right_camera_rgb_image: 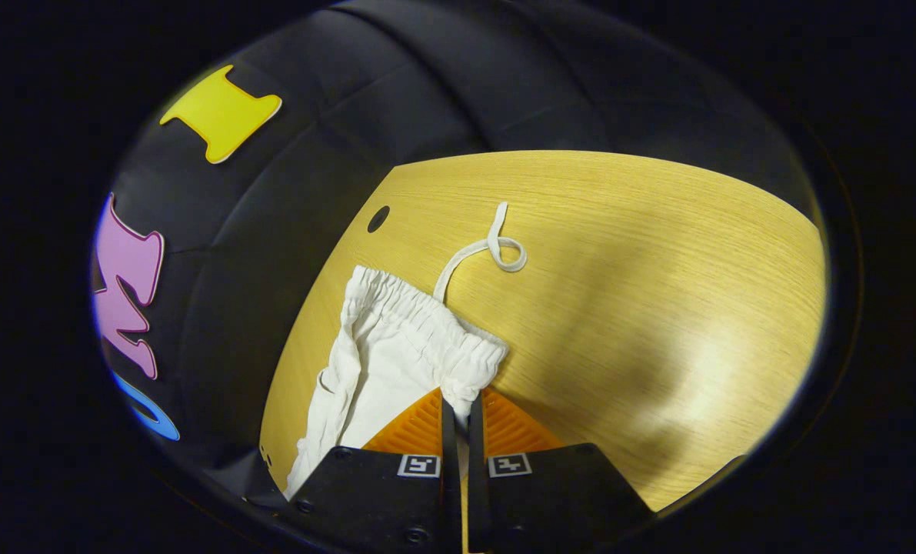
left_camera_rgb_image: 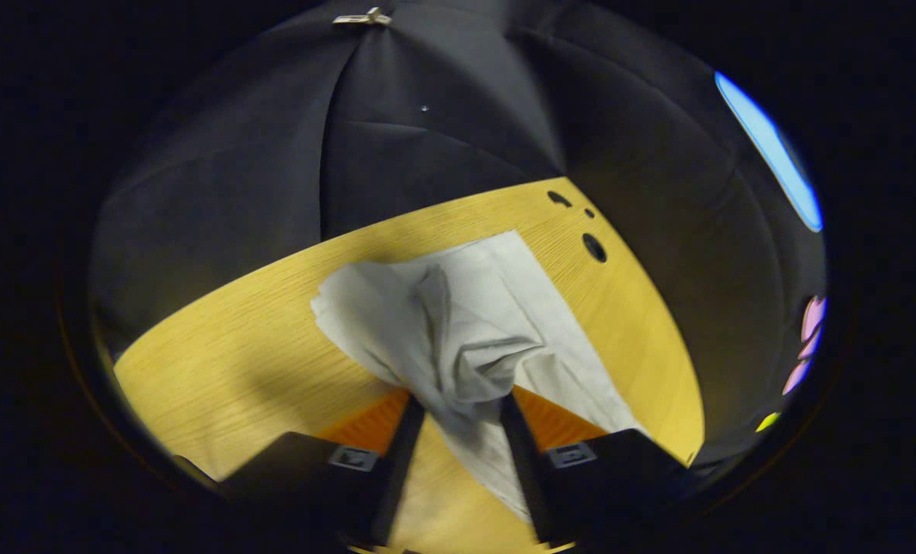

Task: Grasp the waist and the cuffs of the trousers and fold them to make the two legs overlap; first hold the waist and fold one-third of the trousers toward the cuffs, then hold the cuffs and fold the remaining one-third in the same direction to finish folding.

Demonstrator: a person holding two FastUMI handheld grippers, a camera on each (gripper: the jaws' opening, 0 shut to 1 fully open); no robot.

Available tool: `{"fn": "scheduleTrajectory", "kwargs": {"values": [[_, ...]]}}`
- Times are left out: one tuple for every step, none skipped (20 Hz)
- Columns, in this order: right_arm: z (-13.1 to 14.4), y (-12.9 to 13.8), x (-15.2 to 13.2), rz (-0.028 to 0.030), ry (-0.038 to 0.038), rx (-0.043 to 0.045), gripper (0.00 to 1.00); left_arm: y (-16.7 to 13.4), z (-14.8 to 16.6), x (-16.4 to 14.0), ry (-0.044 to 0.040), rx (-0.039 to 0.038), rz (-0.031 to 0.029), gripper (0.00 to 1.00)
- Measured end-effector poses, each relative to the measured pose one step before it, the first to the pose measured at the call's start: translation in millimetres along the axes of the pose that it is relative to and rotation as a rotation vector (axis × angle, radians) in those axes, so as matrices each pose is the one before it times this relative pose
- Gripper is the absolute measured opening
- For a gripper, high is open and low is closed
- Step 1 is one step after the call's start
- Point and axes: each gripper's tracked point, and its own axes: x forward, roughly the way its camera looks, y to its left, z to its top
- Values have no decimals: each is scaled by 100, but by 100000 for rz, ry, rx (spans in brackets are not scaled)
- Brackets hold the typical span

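Observation:
White trousers (left_camera_rgb_image: 496, 292) lie on a yellow wooden table (left_camera_rgb_image: 258, 346). In the left gripper view the cloth is bunched and tented up between the fingers of my left gripper (left_camera_rgb_image: 461, 404), which stand a little apart with the wad pressed between them; a strip of cloth hangs down past them. In the right gripper view the gathered elastic waist of the trousers (right_camera_rgb_image: 396, 346) lies just ahead. My right gripper (right_camera_rgb_image: 461, 404) is shut on the waistband's near corner. A white drawstring (right_camera_rgb_image: 496, 246) curls in a loop on the table beyond the waist.
Round cable holes (left_camera_rgb_image: 594, 248) sit near the table's far edge, one also in the right gripper view as a hole (right_camera_rgb_image: 378, 218). Black cloth walls close in behind the table. Bare tabletop (right_camera_rgb_image: 642, 269) stretches to the right of the waist.

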Motion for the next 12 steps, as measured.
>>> {"fn": "scheduleTrajectory", "kwargs": {"values": [[-5,15,-19,352,135,-123,8,-199,-6,295,528,402,-1424,45],[82,86,-84,832,-522,-174,8,-331,232,-247,-919,-676,-1864,24],[208,209,-194,1401,-752,-778,8,-3,244,-219,-225,-1311,-617,18],[395,371,-467,2350,-2152,-1558,8,-117,-340,-191,114,-1602,-1202,9],[666,728,-721,3064,-3249,-1740,8,55,45,205,25,-1632,-501,9],[201,1102,-679,3095,-2794,-1324,8,-137,-123,262,-346,-2468,-611,7],[270,1053,-560,2277,-1950,-962,8,-11,-140,40,-377,-1663,-307,7],[122,716,-688,2104,-1705,-661,7,8,-135,155,-502,-799,-282,7],[367,776,-472,2069,-1777,-457,7,-37,-385,66,-86,69,-221,7],[289,1094,-462,2238,-1889,-110,7,-73,-364,-91,262,701,-103,7],[542,1542,-387,2446,-2346,-549,8,-67,-408,-115,545,750,-151,7],[198,848,-568,2628,-2132,-1690,7,-33,-200,239,495,400,-154,7]]}}
